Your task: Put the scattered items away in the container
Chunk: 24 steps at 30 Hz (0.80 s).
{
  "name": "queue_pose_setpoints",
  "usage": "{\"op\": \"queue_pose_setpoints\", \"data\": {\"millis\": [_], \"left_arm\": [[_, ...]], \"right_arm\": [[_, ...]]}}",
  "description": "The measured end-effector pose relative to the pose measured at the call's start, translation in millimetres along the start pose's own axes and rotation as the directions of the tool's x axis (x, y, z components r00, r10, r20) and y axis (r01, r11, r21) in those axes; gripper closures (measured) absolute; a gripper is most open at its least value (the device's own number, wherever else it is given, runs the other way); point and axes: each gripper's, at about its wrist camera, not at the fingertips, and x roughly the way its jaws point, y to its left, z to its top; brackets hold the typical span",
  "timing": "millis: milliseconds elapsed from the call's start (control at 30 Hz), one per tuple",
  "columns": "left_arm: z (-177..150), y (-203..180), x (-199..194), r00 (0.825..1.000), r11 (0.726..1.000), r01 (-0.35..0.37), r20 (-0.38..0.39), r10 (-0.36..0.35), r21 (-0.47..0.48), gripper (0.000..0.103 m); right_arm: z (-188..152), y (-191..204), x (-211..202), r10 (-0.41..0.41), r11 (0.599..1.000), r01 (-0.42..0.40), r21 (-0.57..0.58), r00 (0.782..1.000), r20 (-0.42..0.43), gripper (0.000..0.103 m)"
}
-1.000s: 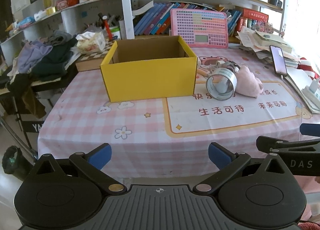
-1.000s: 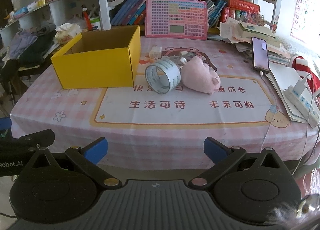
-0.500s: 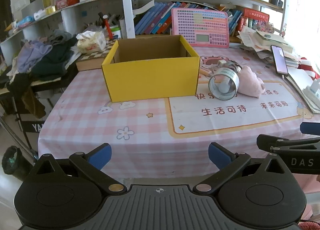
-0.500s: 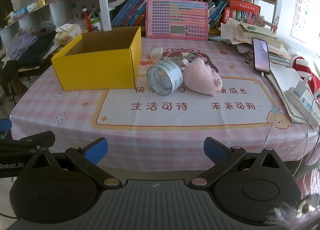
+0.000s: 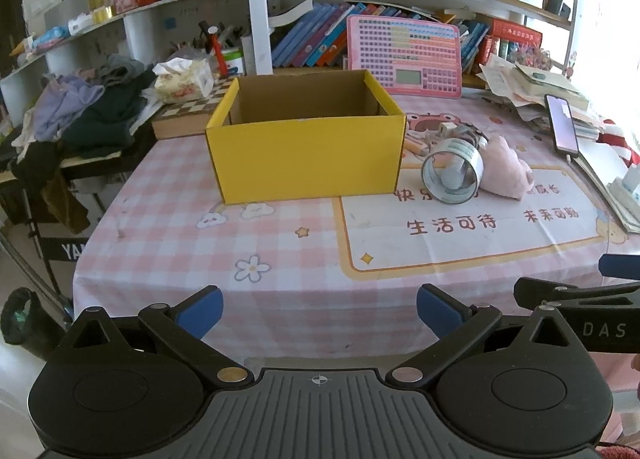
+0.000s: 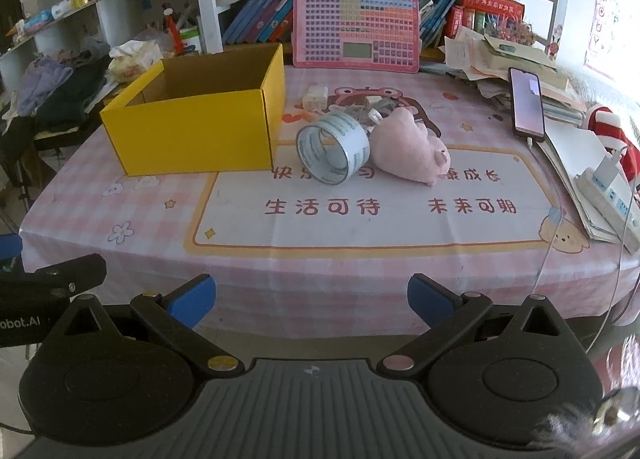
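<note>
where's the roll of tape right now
In both wrist views the tape roll stands on its edge on the table, just right of the yellow box, touching the pink plush toy.

Both wrist cams sit low behind their claws, off the tabletop [image 5: 280, 259] edge, facing the shelves; both catch the yellow box [image 5: 306, 155] [image 6: 192, 139] ahead.

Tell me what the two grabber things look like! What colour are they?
Both are black plastic. The left gripper and right gripper each have two round black discs, a ribbed grey middle, and angled black arms tipped with blue pads. Small round metal pivot pins sit near the middle. White letters on the side read "DAS" on one and "obot.AI" on the other.
</note>
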Motion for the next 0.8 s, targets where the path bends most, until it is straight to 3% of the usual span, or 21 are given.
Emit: {"op": "queue_pose_setpoints", "data": {"millis": [500, 800], "left_arm": [[17, -20, 21, 0.996, 0.995, 0.086, 0.011, -0.086, 0.057, 0.000], [28, -30, 44, 0.991, 0.988, 0.136, -0.017, -0.135, 0.067, 0.000]], "right_arm": [[14, -18, 10, -0.052, 0.998, 0.051, 0.029, 0.998, 0.020, 0.000], [27, -29, 33, -0.067, 0.997, 0.068, 0.043, 0.998, -0.017, 0.000]]}}
